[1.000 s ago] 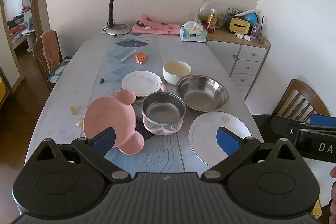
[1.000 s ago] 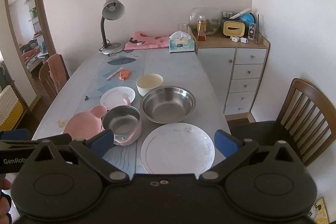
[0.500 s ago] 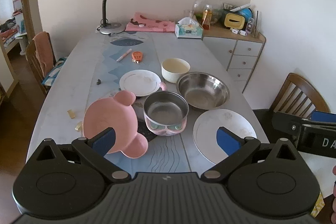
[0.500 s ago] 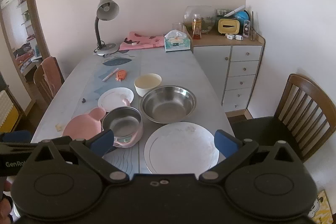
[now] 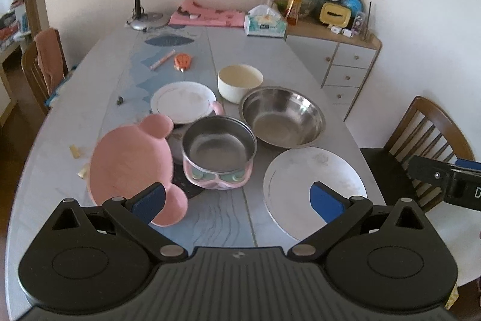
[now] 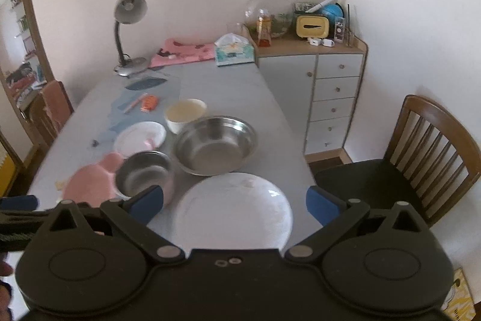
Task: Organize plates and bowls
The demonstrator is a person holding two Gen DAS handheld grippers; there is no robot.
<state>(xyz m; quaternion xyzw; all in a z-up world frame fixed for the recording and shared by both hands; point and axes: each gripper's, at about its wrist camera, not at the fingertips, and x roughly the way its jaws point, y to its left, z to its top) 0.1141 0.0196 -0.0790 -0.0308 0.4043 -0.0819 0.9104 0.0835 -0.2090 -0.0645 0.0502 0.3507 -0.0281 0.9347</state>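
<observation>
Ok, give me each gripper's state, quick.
Left gripper: tongs open, holding nothing.
Right gripper: tongs open, holding nothing.

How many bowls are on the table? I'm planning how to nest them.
3. The cream bowl stands farthest back, the wide steel bowl just in front of it, and the steel bowl with a pink base to its left, beside the pink bear-shaped plate.

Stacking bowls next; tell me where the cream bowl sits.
In the left wrist view, the cream bowl sits mid-table, behind the large steel bowl, right of the small white plate.
</observation>
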